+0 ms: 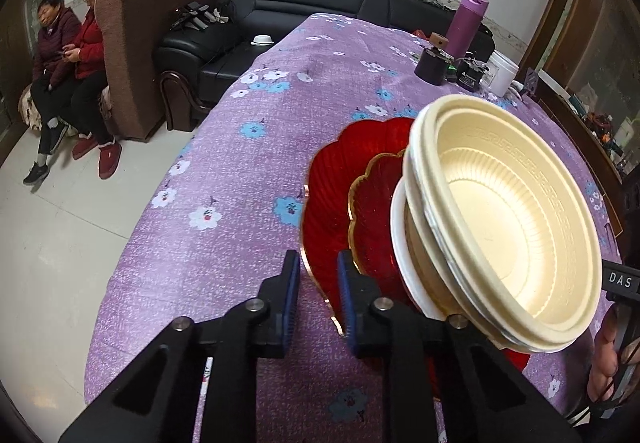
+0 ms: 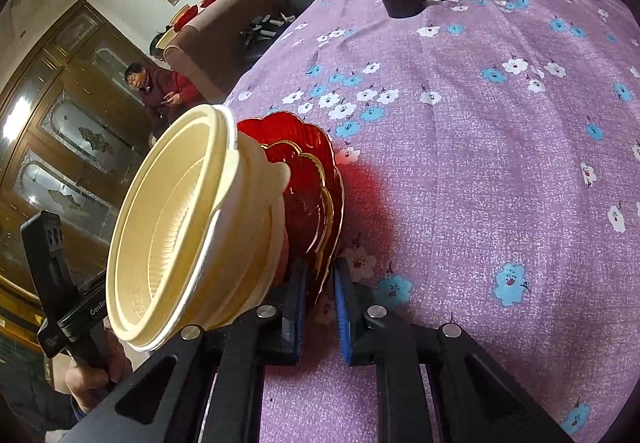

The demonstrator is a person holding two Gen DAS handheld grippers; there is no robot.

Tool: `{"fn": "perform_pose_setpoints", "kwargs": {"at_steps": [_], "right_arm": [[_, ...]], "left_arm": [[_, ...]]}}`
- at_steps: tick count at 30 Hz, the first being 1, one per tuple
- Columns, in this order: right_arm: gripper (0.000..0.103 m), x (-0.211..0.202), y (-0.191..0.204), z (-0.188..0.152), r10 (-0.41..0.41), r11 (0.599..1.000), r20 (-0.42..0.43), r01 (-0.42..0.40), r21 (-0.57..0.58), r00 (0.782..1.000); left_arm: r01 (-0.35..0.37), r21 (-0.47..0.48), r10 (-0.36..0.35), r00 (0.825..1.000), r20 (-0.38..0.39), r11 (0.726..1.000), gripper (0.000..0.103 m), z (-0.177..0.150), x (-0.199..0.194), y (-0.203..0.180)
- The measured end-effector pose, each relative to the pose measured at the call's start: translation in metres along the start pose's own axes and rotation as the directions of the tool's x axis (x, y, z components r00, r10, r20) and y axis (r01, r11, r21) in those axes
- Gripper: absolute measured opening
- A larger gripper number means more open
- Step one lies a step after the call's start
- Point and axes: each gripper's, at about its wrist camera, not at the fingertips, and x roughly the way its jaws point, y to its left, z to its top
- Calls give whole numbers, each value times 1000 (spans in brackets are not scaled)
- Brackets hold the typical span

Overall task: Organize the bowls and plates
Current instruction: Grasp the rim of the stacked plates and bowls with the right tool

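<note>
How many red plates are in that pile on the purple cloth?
2 that I can see: a large red plate at the bottom, and a smaller gold-rimmed red plate nested on it, under the cream bowls. The bowls could hide more.

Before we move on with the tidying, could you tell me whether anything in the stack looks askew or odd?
Yes: the cream bowls sit off-centre on the red scalloped plates, nearer one side. The left gripper and right gripper each pinch the plates' rim on opposite sides.
</note>
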Motion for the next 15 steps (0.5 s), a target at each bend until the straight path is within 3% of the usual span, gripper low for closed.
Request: {"fn": "perform_pose_setpoints", "kwargs": {"at_steps": [15], "right_arm": [[14,-24,-15,-6,-11,1000,44,10,17,999]], "left_arm": [[1,51,-1,1000,5,999,13,3,0,-38]]}}
